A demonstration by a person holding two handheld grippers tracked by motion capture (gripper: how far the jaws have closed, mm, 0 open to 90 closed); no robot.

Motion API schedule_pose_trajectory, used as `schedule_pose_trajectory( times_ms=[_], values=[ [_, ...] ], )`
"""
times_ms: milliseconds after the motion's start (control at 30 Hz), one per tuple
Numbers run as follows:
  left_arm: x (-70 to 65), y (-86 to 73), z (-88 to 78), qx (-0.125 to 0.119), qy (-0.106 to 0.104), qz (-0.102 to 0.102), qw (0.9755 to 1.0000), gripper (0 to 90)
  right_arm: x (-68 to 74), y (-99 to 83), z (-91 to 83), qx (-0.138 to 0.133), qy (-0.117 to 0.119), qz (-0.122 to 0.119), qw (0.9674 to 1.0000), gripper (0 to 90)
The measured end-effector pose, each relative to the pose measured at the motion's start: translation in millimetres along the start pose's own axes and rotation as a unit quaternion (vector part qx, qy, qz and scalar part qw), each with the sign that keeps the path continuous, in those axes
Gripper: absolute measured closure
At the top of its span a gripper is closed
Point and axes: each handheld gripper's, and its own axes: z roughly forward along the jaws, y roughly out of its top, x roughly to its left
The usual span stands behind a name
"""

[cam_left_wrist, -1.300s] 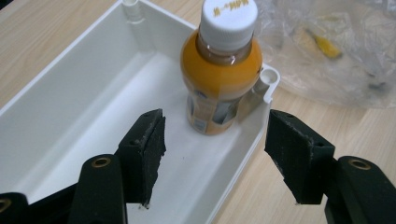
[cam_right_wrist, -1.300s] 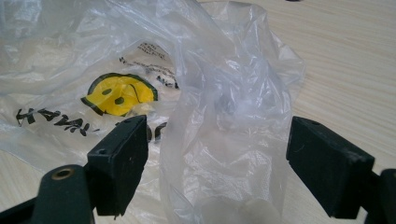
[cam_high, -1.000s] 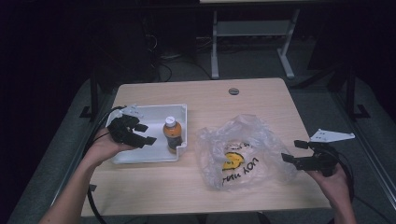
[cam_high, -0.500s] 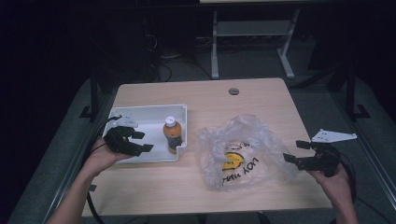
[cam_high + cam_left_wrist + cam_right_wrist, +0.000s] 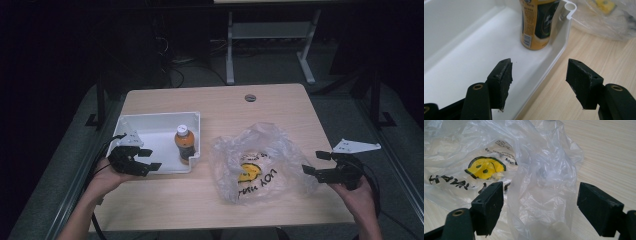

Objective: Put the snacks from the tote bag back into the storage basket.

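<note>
Since a second ago, the left gripper (image 5: 148,159) has slid down and back from over the white rectangular plastic tray (image 5: 150,121) to its near rim, jaws wide apart astride that rim, gripping nothing. Inside the tray's right end stands an orange-labelled, white-capped drink bottle (image 5: 184,144). Unmoved, the right gripper (image 5: 316,162) gapes empty beside the crumpled clear smiley-printed plastic bag (image 5: 260,165) on the wooden table (image 5: 220,100).

1 bottle (image 5: 184,143), 1 white tray (image 5: 150,122), 1 plastic bag (image 5: 260,160), 2 hand-held grippers.
</note>
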Motion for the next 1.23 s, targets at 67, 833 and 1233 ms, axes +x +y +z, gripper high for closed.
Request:
schedule_pose_trajectory(
  times_ms=[67, 833, 1233],
  values=[
    [-1.0, -4.3, 0.5, -0.001, -0.001, -0.002, 1.0, 36.6, -0.2, -0.5, 0.1, 0.0, 0.001, 0.001, 1.0, 20.5],
    [-12.4, -37.5, 6.9, -0.01, 0.001, -0.018, 0.9998, 35.3, 3.4, -2.5, 1.0, 0.001, 0.006, 0.0, 1.0, 20.6],
    [-21.1, -52.0, 12.2, -0.018, 0.01, -0.017, 0.9996, 34.9, 6.4, -1.5, 1.2, -0.001, 0.005, -0.01, 0.9999, 20.8]
  ],
)
